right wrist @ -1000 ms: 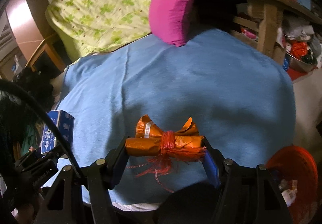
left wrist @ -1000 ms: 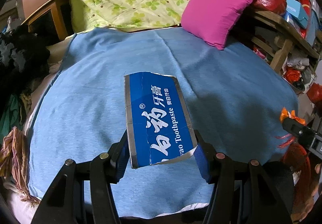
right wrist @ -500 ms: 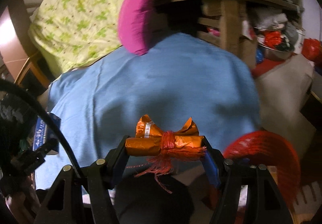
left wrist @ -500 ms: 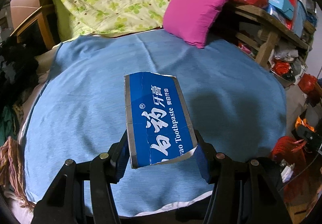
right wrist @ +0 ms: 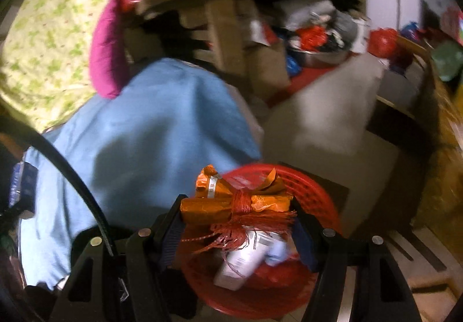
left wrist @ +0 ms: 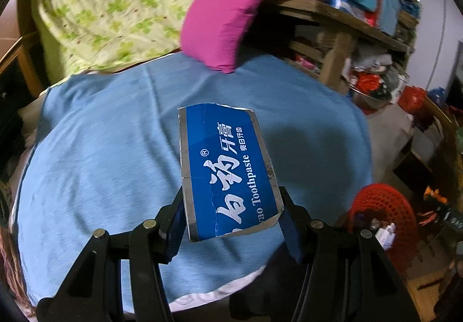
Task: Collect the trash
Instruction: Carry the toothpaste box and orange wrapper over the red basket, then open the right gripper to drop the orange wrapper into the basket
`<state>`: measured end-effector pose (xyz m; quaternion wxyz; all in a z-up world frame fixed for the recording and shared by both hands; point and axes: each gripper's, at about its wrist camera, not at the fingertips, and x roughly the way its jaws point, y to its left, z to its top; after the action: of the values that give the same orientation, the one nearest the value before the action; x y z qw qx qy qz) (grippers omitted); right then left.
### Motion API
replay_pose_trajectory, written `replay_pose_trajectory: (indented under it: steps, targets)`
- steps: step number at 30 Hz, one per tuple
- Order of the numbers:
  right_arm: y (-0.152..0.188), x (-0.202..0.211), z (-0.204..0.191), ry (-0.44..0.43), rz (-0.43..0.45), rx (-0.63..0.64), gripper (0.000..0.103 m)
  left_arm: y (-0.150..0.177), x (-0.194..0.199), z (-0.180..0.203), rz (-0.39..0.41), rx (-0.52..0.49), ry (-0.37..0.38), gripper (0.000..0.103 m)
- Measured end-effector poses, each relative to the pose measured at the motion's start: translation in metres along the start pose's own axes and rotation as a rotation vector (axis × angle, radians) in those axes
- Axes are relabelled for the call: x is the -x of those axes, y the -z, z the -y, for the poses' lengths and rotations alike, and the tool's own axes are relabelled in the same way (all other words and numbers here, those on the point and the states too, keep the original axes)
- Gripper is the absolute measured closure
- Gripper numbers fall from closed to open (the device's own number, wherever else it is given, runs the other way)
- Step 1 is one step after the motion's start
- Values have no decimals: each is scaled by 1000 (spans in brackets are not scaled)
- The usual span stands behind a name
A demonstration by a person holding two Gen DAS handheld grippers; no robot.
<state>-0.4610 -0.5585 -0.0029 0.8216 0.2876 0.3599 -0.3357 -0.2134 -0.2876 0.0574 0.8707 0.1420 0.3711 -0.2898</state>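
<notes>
Left wrist view: the left gripper [left wrist: 231, 206] is clamping a flattened blue cardboard toothpaste box [left wrist: 228, 168], holding it above the blue bedsheet [left wrist: 101, 163]; the red mesh basket [left wrist: 385, 215] is sitting off to its right.

Right wrist view: the right gripper [right wrist: 235, 215] is gripping an orange wrapper bundle tied with red string [right wrist: 234, 203], hanging directly over the basket [right wrist: 315, 191], which is already holding some trash. Neither piece is dropped yet.

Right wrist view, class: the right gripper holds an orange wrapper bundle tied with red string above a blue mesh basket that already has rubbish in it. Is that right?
One detail is wrong: the mesh basket is red, not blue. The right wrist view shows the right gripper holding the orange wrapper bundle tied with red string above that red basket, with rubbish already inside it.
</notes>
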Motion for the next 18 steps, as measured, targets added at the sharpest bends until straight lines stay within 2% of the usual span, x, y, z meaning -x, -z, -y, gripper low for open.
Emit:
replay_pose_trajectory:
  steps: [4,8,15,16,18]
  targets:
    - [11,-5,25,22,-35,-35,34,-2,3,25,1,-40,39,43]
    - [25,-11,32,26,-79,-42,33,-3,4,50,3,-84,72,43]
    - [44,-40,45,57,-210,-90,30,-2,-2,83,-23,-136,133,43]
    - [44,-41,47,54,-215,-97,26,-1,-3,89,-28,-143,143,43]
    - [41,-36,48,42,-199,-108,26,0,-6,98,-41,-153,159,43]
